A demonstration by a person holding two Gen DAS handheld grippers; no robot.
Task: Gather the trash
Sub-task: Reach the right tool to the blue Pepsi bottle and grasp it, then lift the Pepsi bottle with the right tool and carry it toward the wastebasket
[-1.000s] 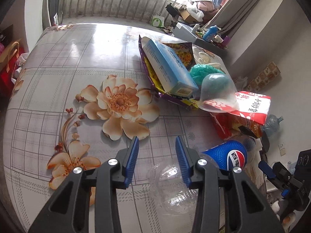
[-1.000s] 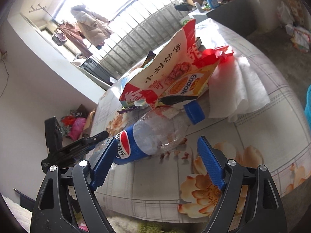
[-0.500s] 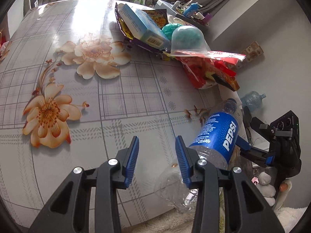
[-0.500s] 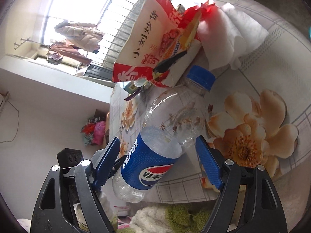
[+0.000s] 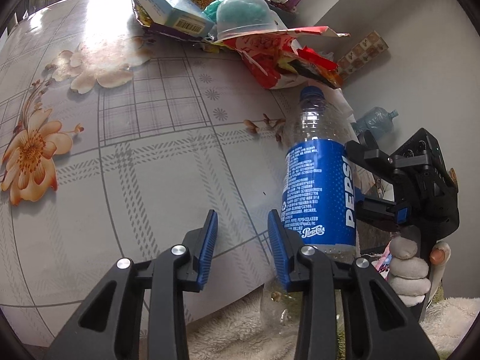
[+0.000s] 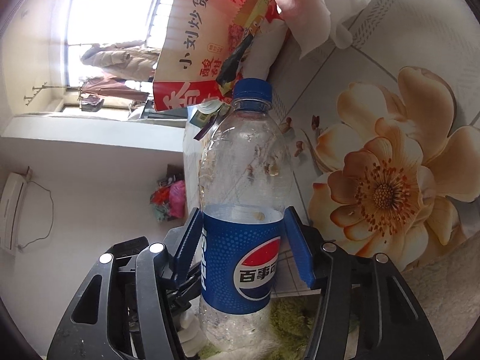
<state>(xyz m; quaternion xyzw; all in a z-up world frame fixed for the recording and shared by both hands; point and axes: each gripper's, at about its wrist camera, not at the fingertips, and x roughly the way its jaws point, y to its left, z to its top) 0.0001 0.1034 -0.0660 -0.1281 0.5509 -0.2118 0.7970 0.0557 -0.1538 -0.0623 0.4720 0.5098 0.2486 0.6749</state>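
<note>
1. your right gripper is clamped on the pepsi bottle; both blue pads press the blue label, one on each side
2. the bottle is empty and clear, blue cap on, cap end pointing away from your right gripper; in the left wrist view the bottle is held at the near right edge of the table, its base out past the edge over a pale fluffy rug
3. your left gripper hangs over the near edge of the table with its fingers apart and nothing between them; the bottle is just beside its right finger
4. your gloved right hand shows below the right gripper body, off the table's right edge
5. rest of the trash sits in a heap at the far right corner of the table: a red and white snack bag, a white tissue touching it, a light blue box, and a clear plastic bowl upside down over something teal
6. the snack bag lies just beyond the bottle cap; you cannot tell from either view whether they touch
</note>
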